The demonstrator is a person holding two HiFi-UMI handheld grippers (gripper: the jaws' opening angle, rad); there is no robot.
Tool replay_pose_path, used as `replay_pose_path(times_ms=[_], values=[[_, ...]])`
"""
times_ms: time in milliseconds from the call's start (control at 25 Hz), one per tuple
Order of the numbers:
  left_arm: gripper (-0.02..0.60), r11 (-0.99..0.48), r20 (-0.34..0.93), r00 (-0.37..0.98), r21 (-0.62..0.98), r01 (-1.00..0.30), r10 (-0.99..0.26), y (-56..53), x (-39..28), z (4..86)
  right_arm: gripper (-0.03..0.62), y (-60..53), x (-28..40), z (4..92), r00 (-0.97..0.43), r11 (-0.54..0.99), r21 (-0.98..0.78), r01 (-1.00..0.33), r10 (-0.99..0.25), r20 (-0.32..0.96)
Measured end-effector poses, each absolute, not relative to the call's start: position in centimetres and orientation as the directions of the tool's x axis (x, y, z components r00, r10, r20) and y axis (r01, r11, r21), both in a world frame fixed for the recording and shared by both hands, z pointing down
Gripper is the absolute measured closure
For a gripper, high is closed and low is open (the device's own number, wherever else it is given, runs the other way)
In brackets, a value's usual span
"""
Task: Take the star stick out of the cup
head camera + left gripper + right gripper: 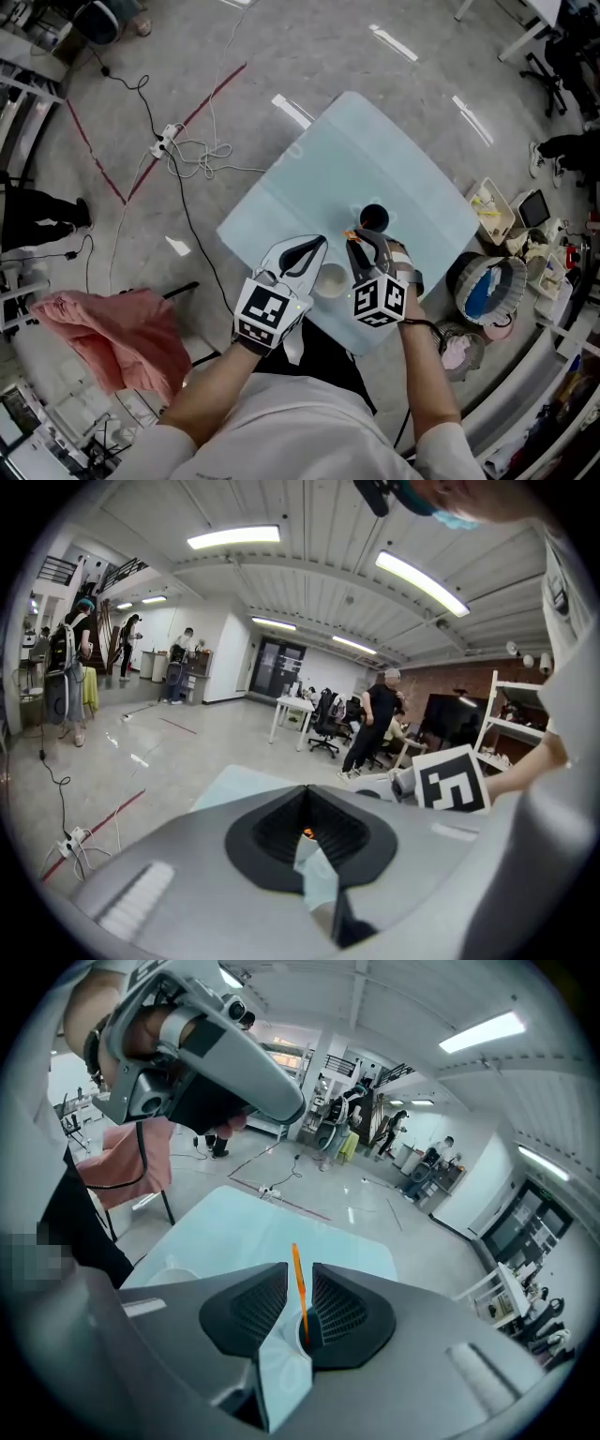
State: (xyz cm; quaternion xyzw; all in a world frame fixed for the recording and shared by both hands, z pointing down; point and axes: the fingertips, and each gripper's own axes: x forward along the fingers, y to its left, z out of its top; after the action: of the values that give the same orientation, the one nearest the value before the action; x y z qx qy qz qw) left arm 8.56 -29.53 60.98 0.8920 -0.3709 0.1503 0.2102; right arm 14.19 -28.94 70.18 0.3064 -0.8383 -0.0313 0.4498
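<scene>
right beside the white cup [330, 280], on its left, the left gripper [306, 795] has its jaws pressed together with nothing between them. on the white cup's right, the right gripper [300, 1275] stands with its jaws a narrow gap apart, bracketing the orange star stick [296, 1265] without clamping it. the stick rises upright between the pads, close against one, with a sliver of the pale blue table [356, 141] showing at its other side. its lower end drops out of sight between the jaws, so i cannot tell what it stands in. just beyond the white cup stands a black cup [373, 217], close to the right gripper's tips. far past the white cup, white cable [202, 155] lies tangled on the floor.
</scene>
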Motion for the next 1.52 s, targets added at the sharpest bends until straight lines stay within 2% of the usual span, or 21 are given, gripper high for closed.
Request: replay_pose_path(times_ms=[280, 360, 440, 1000, 1520], values=[[0.575, -0.626, 0.433, 0.671, 0.267, -0.733, -0.601, -29.6, 8.5, 61.5, 0.523, -29.2, 14.3, 70.6, -0.396, 0.804, 0.362, -0.472, -0.560, 0.727], [0.575, -0.624, 0.434, 0.671, 0.269, -0.733, -0.601, -29.8, 8.3, 61.6, 0.561, -29.5, 14.3, 70.6, -0.390, 0.797, 0.374, -0.474, -0.571, 0.722], [0.575, -0.623, 0.432, 0.672, 0.271, -0.733, -0.602, -30.0, 8.0, 61.6, 0.565, -29.7, 14.1, 70.7, -0.386, 0.794, 0.380, -0.475, -0.576, 0.721], [0.575, -0.647, 0.398, 0.690, 0.259, -0.717, -0.605, -29.5, 7.6, 59.9, 0.566, -29.3, 13.9, 67.7, -0.362, 0.760, 0.433, -0.485, -0.625, 0.691], [0.575, -0.706, 0.335, 0.736, 0.230, -0.670, -0.589, -27.2, 6.4, 55.7, 0.566, -27.0, 12.1, 60.4, -0.333, 0.678, 0.480, -0.557, -0.712, 0.619]])
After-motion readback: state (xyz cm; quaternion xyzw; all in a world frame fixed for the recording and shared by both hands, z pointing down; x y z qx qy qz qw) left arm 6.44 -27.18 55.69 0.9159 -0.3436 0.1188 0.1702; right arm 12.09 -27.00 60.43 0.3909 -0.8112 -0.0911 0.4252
